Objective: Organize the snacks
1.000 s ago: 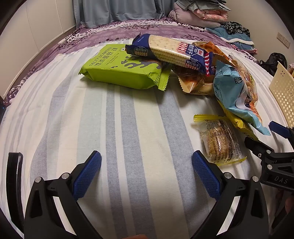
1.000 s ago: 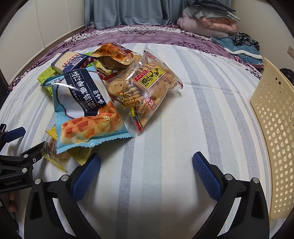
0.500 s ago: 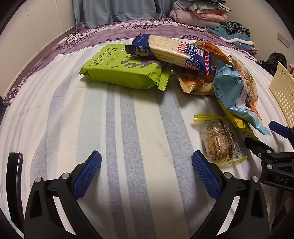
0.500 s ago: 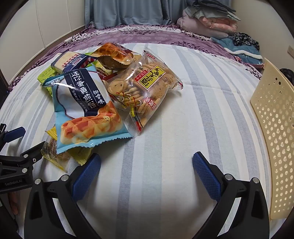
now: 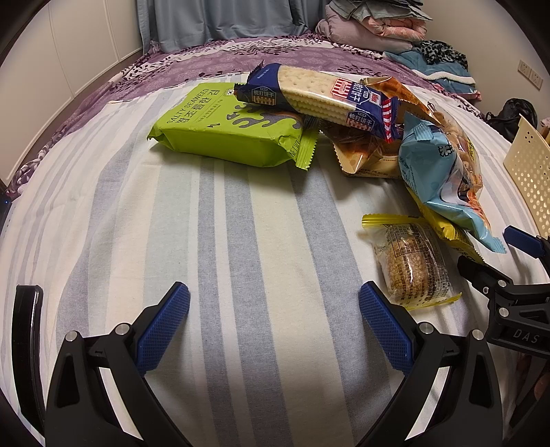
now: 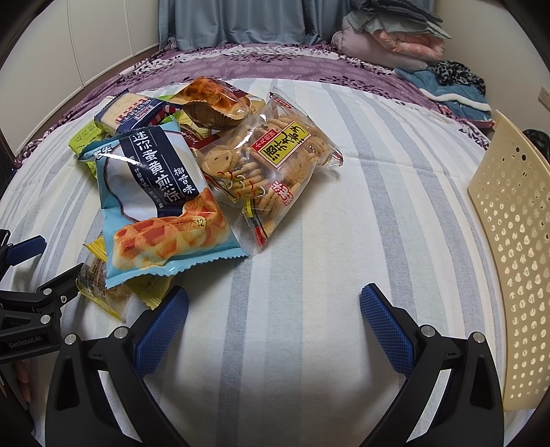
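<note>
Striped cotton bedding (image 5: 240,220) was seen covering the bed, with blue curtains (image 6: 237,20) and folded laundry (image 6: 388,37) behind. Snack packets (image 6: 161,192) were heaped mid-bed beside a cream perforated basket (image 6: 515,220). Left gripper (image 5: 274,326) and right gripper (image 6: 274,326) were held spread, empty.

Bed sheet (image 5: 240,223): matt woven striped cloth. Snack packets (image 6: 165,203): glossy crinkled plastic film. Basket (image 6: 515,240): smooth perforated cream plastic.
</note>
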The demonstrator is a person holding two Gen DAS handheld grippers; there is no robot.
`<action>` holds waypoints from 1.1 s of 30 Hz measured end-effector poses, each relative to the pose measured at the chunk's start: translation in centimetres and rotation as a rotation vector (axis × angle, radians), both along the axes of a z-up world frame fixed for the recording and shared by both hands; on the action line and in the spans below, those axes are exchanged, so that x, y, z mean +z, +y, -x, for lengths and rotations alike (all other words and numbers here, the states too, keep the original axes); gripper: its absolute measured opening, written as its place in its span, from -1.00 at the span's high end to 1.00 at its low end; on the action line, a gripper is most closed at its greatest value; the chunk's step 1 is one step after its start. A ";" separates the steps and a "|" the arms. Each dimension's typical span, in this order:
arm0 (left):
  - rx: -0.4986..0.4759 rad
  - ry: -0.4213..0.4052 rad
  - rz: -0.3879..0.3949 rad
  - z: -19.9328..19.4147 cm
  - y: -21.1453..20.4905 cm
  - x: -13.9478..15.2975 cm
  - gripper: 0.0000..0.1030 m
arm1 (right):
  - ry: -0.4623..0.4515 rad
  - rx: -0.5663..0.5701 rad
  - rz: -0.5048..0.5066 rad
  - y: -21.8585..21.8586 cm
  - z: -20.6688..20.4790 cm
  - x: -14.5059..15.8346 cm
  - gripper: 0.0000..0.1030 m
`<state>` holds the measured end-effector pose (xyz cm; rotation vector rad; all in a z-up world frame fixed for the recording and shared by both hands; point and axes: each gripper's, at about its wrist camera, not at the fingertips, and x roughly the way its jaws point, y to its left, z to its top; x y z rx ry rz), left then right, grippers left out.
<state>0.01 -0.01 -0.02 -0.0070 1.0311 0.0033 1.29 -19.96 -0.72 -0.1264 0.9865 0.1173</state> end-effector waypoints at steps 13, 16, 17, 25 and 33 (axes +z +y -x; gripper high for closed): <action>0.000 0.000 -0.001 0.0 0.0 0.0 -0.95 | 0.001 0.000 -0.001 -0.1 0.1 -0.1 -0.91; 0.000 0.000 0.000 0.0 0.0 0.0 -0.95 | 0.000 -0.001 -0.002 -0.1 0.1 -0.2 -0.91; 0.000 0.000 0.000 0.0 0.0 0.0 -0.95 | 0.001 0.000 0.000 0.0 0.1 -0.2 -0.91; 0.000 0.000 0.000 0.0 0.0 0.0 -0.95 | 0.001 0.000 0.000 0.0 0.1 -0.2 -0.91; 0.000 0.000 0.000 0.0 0.0 0.0 -0.95 | 0.001 0.000 -0.001 0.0 0.1 -0.2 -0.91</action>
